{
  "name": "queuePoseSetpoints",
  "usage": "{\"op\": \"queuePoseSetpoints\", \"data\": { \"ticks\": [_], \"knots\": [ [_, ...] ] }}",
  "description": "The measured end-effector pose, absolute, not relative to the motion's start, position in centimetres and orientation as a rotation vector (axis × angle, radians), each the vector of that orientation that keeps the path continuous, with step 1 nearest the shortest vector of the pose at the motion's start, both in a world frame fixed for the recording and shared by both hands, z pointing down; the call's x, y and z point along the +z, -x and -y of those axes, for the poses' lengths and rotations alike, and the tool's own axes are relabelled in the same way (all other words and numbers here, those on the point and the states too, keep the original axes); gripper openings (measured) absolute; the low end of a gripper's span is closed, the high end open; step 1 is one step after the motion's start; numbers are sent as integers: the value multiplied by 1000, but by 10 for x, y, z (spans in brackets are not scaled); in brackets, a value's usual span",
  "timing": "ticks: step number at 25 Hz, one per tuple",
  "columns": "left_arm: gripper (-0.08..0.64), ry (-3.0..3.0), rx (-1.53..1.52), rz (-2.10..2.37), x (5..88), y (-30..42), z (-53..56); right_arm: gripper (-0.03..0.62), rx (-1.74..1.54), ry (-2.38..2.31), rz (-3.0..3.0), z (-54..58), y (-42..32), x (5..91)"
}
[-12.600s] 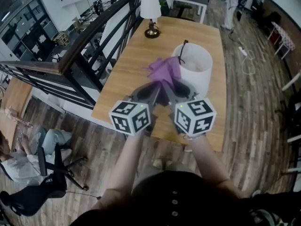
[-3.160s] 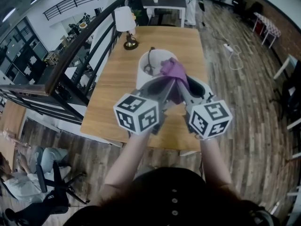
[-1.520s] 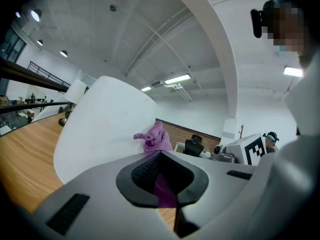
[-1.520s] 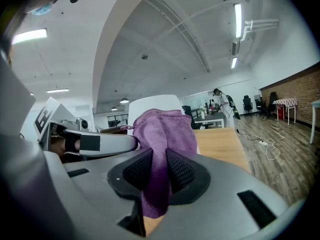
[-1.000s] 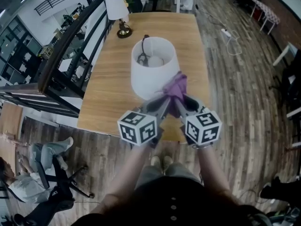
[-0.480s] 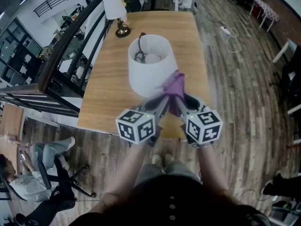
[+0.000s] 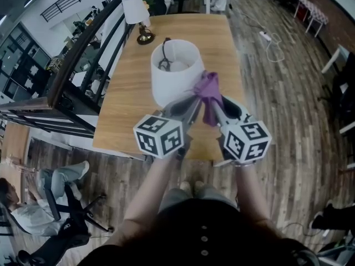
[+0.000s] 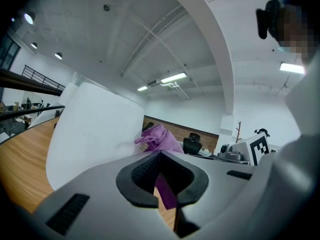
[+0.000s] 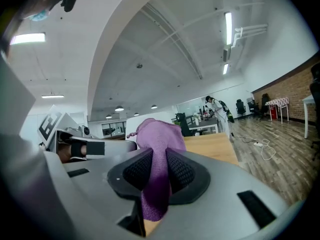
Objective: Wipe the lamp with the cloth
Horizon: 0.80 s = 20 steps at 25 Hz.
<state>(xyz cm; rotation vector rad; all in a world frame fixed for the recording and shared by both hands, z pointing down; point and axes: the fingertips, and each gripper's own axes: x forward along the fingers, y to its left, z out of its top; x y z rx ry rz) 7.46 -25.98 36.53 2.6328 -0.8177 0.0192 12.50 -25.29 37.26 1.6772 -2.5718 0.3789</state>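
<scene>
A big white lamp shade point(image 7: 173, 73) stands on the wooden table point(image 7: 222, 43), its top open with the bulb fitting showing inside. A purple cloth point(image 7: 209, 88) is pressed against the shade's right side, near the rim. Both grippers meet at the cloth. My left gripper point(image 7: 195, 100) is shut, with the cloth bunched at its tips point(image 8: 159, 138) and the shade point(image 8: 95, 129) just to its left. My right gripper point(image 7: 213, 105) is shut on the cloth point(image 9: 157, 134), which hangs down between its pads point(image 9: 181, 171).
A small table lamp point(image 7: 136, 11) with a white shade and dark base stands at the table's far left corner. A dark railing point(image 7: 83, 54) runs along the table's left side. A power strip and cable point(image 7: 269, 40) lie on the floor at right.
Both grippers have carried the cloth a little up the shade's right side toward its rim. Over the longer span, the cloth went around the shade's right side.
</scene>
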Motion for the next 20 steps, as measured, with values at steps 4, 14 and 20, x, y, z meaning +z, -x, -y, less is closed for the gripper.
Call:
{"op": "queuePoseSetpoints", "data": {
  "ticks": [4, 14, 20],
  "knots": [
    [11, -2674, -6, 815, 347, -81, 263, 77, 313, -1705, 2595, 259, -134, 349],
    [11, -2762, -112, 836, 302, -86, 284, 77, 150, -1718, 2638, 281, -138, 305],
    [11, -2788, -156, 851, 286, -92, 293, 77, 96, -1718, 2653, 291, -145, 289]
  ]
}}
